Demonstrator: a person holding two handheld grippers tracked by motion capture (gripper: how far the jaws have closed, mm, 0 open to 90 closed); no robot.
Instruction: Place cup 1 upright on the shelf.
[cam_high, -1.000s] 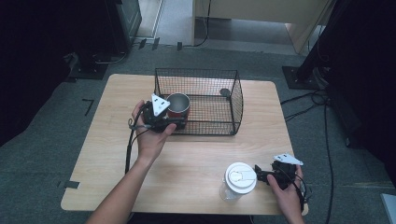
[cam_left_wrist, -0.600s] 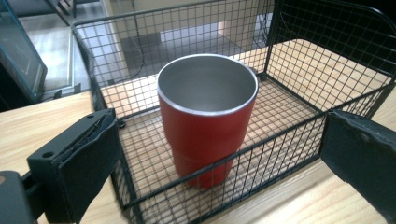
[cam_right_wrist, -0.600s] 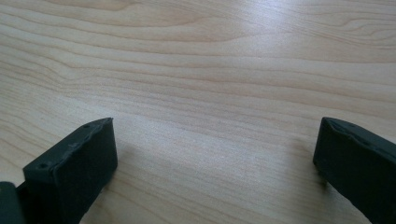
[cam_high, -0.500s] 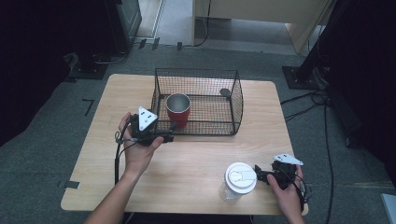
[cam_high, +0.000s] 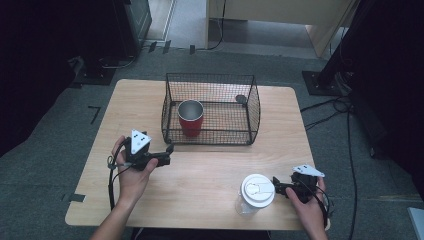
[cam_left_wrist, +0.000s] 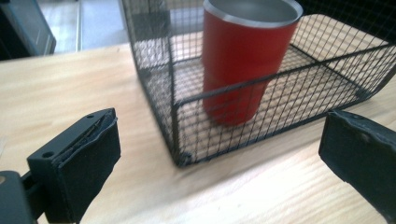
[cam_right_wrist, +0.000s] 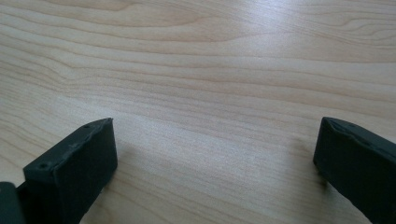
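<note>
Two grippers, left (cam_high: 167, 155) & right (cam_high: 276, 186), fingers spread w/ nothing held; red tumbler (cam_high: 190, 118) upright inside wire basket (cam_high: 252, 120), 12 o'clock on bench (cam_high: 200, 175).

The person's left hand (cam_high: 131, 176) and right hand (cam_high: 308, 205) are bare, as are the forearms, with no sleeve reaching the wrists. Each hand carries a black two-jaw handheld gripper: the left gripper (cam_high: 169, 153) and the right gripper (cam_high: 274, 186) both bear a pale grey three-cornered plate on top, marked with small dark dots near the corners. A thin black cable (cam_high: 111, 186) loops down from the left gripper along the forearm, and black cable also coils at the right wrist. In the gripper views the jaws are matte black blocks faced with dark, slightly rough-edged pads (cam_left_wrist: 88, 172), each with a small round screw hole (cam_right_wrist: 43, 165) in its upper edge.
</note>
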